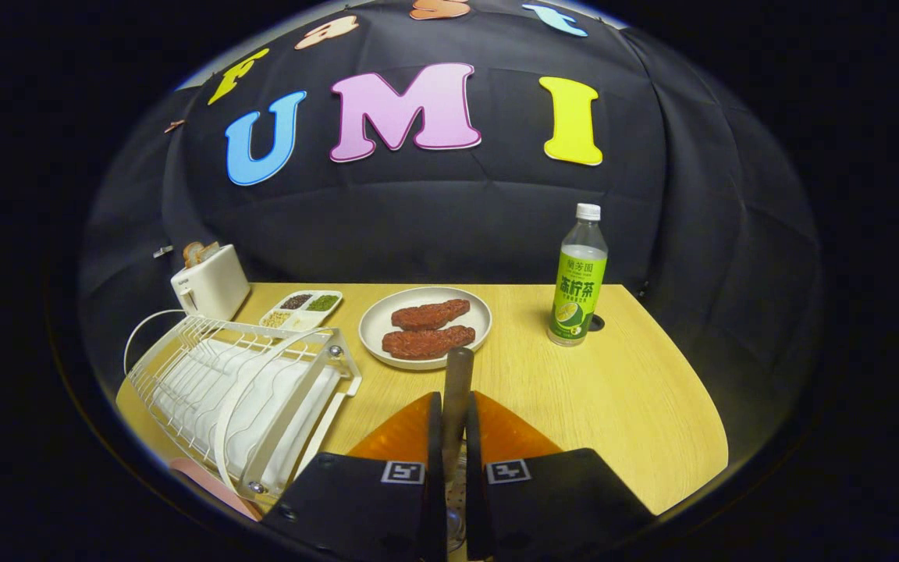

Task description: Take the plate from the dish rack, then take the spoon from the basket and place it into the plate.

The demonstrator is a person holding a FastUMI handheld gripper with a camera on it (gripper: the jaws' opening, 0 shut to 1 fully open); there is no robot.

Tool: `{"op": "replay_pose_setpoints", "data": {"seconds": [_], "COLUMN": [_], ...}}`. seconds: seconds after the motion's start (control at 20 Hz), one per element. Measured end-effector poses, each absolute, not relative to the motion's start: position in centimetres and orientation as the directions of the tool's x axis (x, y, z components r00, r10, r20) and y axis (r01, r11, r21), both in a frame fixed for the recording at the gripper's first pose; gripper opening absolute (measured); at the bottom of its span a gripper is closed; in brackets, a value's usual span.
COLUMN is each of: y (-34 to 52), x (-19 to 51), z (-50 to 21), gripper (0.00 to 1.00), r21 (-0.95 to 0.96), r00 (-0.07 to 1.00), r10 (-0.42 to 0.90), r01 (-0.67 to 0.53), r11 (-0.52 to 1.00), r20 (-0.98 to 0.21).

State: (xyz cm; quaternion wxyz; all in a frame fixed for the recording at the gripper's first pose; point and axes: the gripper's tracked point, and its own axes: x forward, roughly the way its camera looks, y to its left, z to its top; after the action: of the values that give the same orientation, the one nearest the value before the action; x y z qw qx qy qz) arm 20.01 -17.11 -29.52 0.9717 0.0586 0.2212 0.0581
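Two fingers (454, 437) clamped on spoon handle (457, 390), plate (426, 325) just beyond

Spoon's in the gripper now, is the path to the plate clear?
Nothing visible stands between. The gripper is shut on the spoon, whose handle tip reaches the plate's near rim. Two meat pieces fill the plate's middle; dish rack and bottle stand aside.

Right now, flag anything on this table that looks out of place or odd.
The plate beyond the claw already holds two reddish meat-like pieces, leaving little bare room for a spoon. The claw is shut on a dark handle pointing at the plate. The dish rack stands level.
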Motion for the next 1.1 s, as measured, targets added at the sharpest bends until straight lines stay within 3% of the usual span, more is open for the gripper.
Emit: {"op": "replay_pose_setpoints", "data": {"seconds": [0.4,0.8,1.1], "y": [-17.0,-17.7,-15.9], "x": [19.4,18.6,14.0], "z": [-26.8,-18.2,-11.7], "gripper": [0.09,0.09,0.09], "r21": [0.088,0.119,0.224], "r00": [0.922,0.954,0.957], "r10": [0.117,0.111,0.113], "r01": [-0.090,-0.080,-0.052], "r11": [0.992,0.990,0.973], "r20": [-0.370,-0.279,-0.266]}}
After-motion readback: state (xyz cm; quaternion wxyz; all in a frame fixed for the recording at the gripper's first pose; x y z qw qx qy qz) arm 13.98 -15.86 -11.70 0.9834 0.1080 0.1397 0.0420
